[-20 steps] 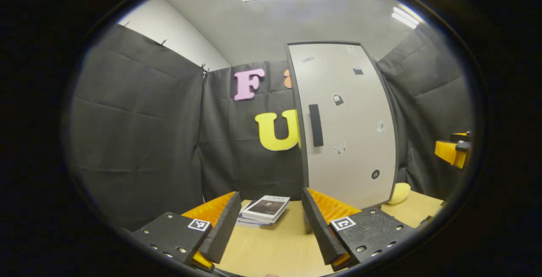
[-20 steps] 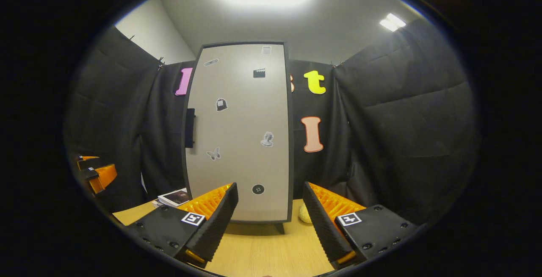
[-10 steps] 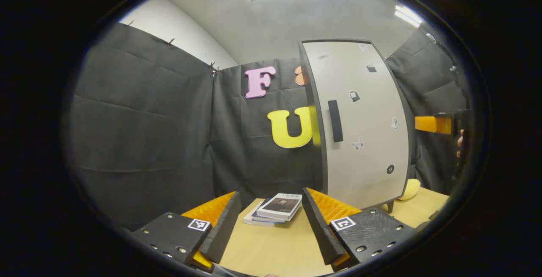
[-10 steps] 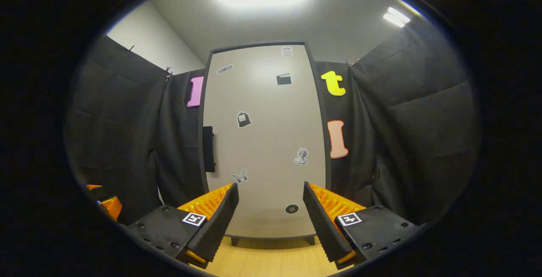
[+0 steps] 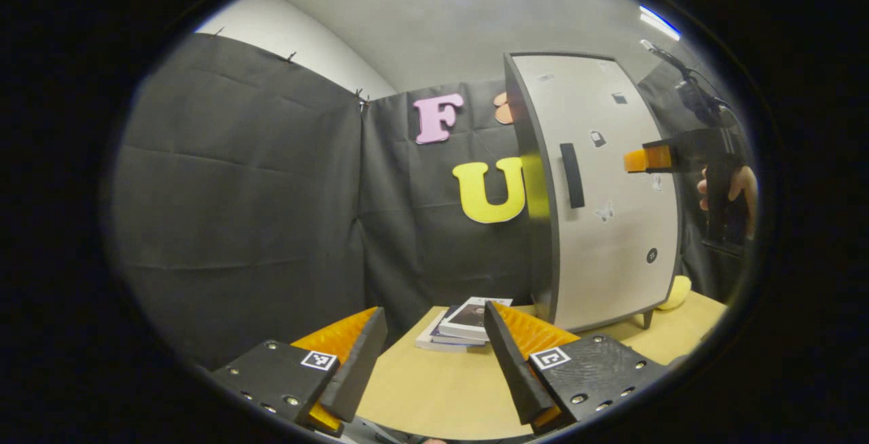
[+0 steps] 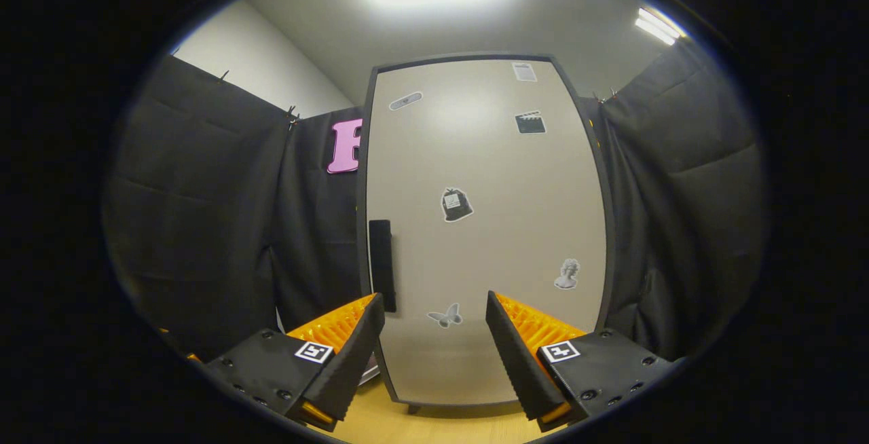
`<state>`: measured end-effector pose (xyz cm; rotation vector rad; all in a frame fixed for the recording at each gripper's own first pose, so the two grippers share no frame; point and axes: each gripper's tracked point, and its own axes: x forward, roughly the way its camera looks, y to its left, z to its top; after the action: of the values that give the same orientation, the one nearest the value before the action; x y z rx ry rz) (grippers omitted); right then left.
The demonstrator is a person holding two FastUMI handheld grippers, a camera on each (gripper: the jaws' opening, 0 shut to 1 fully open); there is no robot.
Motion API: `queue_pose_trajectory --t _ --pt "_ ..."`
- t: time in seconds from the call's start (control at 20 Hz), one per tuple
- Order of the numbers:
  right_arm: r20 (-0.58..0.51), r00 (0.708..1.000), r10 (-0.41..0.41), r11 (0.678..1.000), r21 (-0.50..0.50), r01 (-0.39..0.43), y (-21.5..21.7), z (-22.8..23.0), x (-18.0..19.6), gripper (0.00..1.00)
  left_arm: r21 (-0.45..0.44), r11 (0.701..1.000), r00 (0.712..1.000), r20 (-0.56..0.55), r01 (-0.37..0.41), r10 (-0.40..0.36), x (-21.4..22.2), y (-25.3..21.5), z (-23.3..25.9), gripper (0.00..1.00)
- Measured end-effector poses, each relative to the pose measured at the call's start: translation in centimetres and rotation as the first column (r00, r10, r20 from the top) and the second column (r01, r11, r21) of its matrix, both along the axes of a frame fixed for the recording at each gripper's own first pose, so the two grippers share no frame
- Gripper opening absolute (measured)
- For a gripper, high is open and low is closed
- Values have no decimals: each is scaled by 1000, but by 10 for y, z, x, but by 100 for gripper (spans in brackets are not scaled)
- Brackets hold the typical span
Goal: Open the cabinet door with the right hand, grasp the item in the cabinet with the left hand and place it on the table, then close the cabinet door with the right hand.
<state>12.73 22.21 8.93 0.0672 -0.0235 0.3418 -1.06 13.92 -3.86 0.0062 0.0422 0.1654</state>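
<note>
A tall pale cabinet stands on the wooden table, its door shut, so what is inside is hidden. A dark vertical handle sits near the door's left edge, also seen as the handle in the left gripper view. My right gripper is open, close in front of the door, with the handle just up and left of its left finger. In the left gripper view the right gripper is held by a hand at handle height. My left gripper hovers open over the table, left of the cabinet.
A small stack of books lies on the table just left of the cabinet's foot. A yellow rounded object rests on the table to the right of the cabinet. Black cloth walls close the booth behind and on both sides.
My right gripper has risen and come closer to the cabinet door, which now looms larger. The cabinet has slid rightwards in the left gripper view. Both grippers stay open.
</note>
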Motion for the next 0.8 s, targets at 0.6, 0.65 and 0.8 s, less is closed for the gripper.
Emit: queue_pose_trajectory --t 0.6,0.65,0.8 --pt "-25 1000 -2 996 -94 0 75 1 65 93 -11 997 996 -46 -78 78 -17 68 -33 87" --pt "-34 999 -1 995 -99 -3 80 -1 68 93 -10 996 995 -46 -84 84 -18 74 -33 87" --pt "-76 997 6 995 -97 -14 93 -10 79 96 -3 995 994 -39 -98 98 -21 85 -30 87"
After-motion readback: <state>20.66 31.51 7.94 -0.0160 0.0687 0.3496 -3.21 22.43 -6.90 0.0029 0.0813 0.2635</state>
